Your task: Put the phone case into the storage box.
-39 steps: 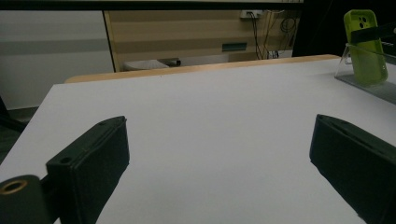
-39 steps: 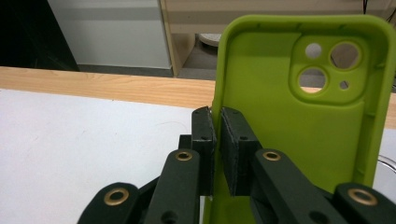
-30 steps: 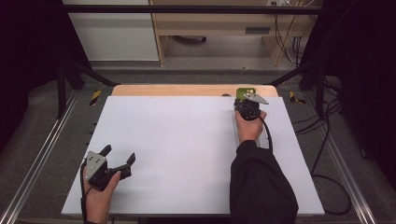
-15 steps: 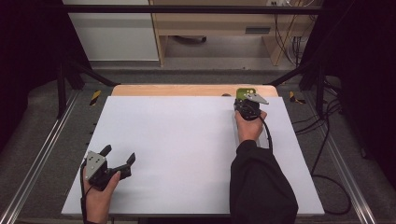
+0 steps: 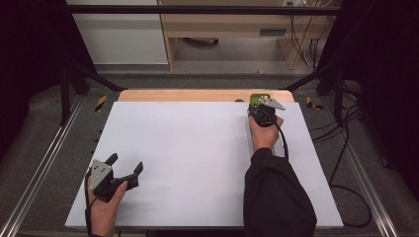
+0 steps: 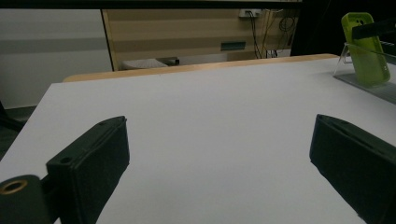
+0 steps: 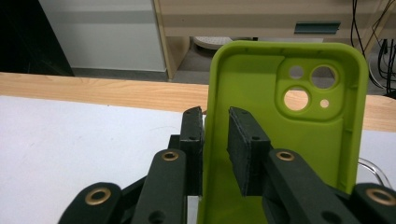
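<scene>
A lime-green phone case point(image 5: 259, 98) stands upright on a clear stand point(image 6: 348, 70) at the far right of the white tabletop point(image 5: 197, 148). In the right gripper view the case point(image 7: 280, 140) faces me with its hollow inside, camera holes at the top. My right gripper point(image 7: 215, 116) straddles its left wall, one jaw outside and one inside. The jaws have just been opening, and a gap shows between the inner pad point(image 7: 243, 144) and the wall. My left gripper point(image 5: 126, 163) rests near the front left corner, open wide with nothing between its jaws.
A wooden strip point(image 5: 197, 95) borders the table's far edge. Beyond it stand a white cabinet point(image 5: 118, 34) and a wooden desk with cables point(image 5: 301, 44). Metal rails point(image 5: 44, 168) run along both sides of the table. A black cable point(image 5: 284, 143) trails from the right gripper.
</scene>
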Motion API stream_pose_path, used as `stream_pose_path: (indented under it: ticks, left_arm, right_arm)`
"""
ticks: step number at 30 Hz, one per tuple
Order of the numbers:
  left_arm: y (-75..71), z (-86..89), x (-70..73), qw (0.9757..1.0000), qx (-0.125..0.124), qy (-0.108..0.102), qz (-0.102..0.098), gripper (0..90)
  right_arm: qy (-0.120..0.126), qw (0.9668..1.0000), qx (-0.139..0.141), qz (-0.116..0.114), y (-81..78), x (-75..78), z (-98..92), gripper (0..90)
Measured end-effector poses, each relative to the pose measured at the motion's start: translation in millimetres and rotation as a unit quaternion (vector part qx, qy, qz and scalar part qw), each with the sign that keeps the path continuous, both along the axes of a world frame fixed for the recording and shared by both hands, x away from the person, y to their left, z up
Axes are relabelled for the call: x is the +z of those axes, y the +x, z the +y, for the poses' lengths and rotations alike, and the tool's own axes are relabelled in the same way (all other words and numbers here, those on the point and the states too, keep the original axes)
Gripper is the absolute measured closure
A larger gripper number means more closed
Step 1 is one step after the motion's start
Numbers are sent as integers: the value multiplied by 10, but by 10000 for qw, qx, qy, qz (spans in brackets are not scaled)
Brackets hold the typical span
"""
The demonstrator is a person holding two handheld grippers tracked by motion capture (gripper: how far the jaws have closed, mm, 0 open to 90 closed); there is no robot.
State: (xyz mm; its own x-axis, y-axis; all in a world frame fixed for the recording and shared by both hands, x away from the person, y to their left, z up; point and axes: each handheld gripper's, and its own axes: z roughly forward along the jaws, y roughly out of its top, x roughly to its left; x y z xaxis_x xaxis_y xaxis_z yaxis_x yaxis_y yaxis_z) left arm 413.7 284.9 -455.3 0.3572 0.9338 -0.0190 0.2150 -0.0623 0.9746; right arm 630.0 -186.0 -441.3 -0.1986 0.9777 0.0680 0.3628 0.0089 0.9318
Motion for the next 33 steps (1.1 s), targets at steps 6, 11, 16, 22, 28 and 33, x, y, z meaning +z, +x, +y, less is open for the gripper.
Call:
stream_pose_path:
  ticks: [6,11,16,22,28,33]
  left_arm:
    - [-1,-4,2,10000,5,26,-20,43]
    - [-1,-12,2,10000,-5,15,-22,43]
    - [-3,-19,5,10000,-38,57,-20,43]
    - [-6,-20,7,10000,-21,28,-24,43]
    - [-7,-19,7,10000,-18,15,-20,43]
    - [-8,-24,9,10000,-29,20,-27,43]
  right_arm:
    - [11,10000,-37,-4,-6,19,-13,727]
    - [28,10000,-44,-34,-17,39,-21,722]
    - [56,10000,-44,-67,-28,59,-13,719]
    - [53,9999,-66,-105,-47,94,-39,714]
    - [32,9999,-85,-134,-58,118,-53,699]
    - [50,9998,-90,-144,-67,132,-53,691]
